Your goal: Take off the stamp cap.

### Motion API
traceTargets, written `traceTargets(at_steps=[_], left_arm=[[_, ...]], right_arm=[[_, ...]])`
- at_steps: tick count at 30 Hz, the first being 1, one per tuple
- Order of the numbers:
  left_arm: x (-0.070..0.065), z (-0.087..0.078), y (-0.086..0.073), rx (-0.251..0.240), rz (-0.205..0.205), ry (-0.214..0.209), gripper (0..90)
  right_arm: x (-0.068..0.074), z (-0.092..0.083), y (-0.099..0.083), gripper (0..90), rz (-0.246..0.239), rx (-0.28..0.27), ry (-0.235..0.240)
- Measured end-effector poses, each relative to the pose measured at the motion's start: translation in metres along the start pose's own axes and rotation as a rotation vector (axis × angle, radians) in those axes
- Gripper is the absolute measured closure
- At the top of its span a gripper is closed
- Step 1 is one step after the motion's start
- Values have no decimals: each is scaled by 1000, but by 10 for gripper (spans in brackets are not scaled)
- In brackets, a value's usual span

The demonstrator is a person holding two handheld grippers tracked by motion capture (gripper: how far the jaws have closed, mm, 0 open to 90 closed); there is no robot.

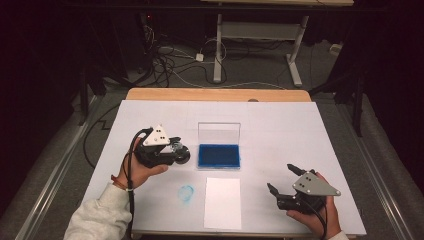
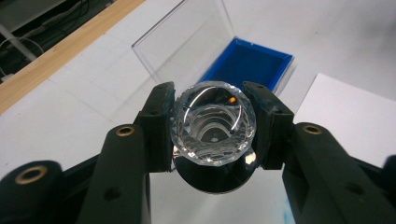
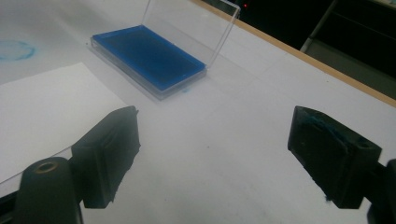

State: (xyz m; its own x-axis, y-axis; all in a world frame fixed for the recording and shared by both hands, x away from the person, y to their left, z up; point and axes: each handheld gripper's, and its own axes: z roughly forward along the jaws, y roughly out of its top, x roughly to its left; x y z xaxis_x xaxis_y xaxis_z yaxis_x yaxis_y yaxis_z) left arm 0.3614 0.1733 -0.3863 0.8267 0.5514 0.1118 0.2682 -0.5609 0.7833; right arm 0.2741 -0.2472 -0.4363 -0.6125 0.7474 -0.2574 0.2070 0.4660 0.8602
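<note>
The clear glass stamp (image 2: 213, 122) sits squeezed between the two black jaws of the left claw (image 1: 176, 151). It is round, cut with many little flat faces, and it shines. In the left gripper view a dark round base shows under the clear top. The stamp is held up off the bench (image 1: 280, 125), just to the left of the blue ink pad (image 1: 219, 156).

The ink pad lies in a clear box near the middle of the bench. The box's clear lid (image 1: 219, 133) stands up straight at the back of it. In the left gripper view the pad (image 2: 247, 63) shows just past the stamp.

A white sheet of paper (image 1: 223, 202) lies flat in front of the ink pad, close to the near edge. To the left of the paper there is a faint blue ring mark (image 1: 186, 194) on the bench cover.

The right claw (image 1: 281, 179) is over on the right side, well apart from the stamp and the pad. Its jaws stand wide apart and there is nothing between them. In the right gripper view its pads (image 3: 327, 149) have some blue smudges on them.

A hand (image 1: 142, 172) in a pale sleeve holds the left claw.
</note>
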Motion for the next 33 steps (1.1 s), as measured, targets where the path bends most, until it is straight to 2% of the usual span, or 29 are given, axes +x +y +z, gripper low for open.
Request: traceTargets(at_steps=[6, 9, 13, 15, 18, 20, 22, 24, 25, 28, 30, 33], left_arm=[[-11, 1, 5, -14, 19, -31, 548], [-17, 4, 9, -30, 17, -66, 548], [-28, 13, 16, -27, 39, -107, 548], [-34, 17, 19, -24, 50, -125, 548], [-44, 25, 24, -25, 62, -153, 548], [-50, 29, 26, -24, 69, -161, 547], [-54, 32, 27, -27, 72, -172, 548], [-56, 32, 27, -38, 64, -182, 548], [-57, 32, 27, -41, 63, -185, 548], [-58, 33, 28, -43, 61, -185, 548], [-59, 34, 28, -46, 56, -195, 548], [-60, 34, 28, -55, 49, -206, 548]], right_arm=[[3, 5, 6, 169, 0, -21, 27], [6, 10, 13, 164, 7, -33, 50], [16, 24, 26, 162, -3, -43, 112], [23, 34, 34, 162, 1, -46, 164], [38, 51, 44, 162, -16, -35, 213], [47, 62, 49, 162, 3, -38, 267], [56, 71, 54, 163, 15, -36, 327], [65, 79, 56, 165, -6, -24, 341], [69, 84, 57, 163, 0, -21, 368], [77, 91, 59, 166, 6, -7, 382], [81, 94, 60, 166, -5, -15, 362], [84, 98, 61, 166, 0, -10, 367]])
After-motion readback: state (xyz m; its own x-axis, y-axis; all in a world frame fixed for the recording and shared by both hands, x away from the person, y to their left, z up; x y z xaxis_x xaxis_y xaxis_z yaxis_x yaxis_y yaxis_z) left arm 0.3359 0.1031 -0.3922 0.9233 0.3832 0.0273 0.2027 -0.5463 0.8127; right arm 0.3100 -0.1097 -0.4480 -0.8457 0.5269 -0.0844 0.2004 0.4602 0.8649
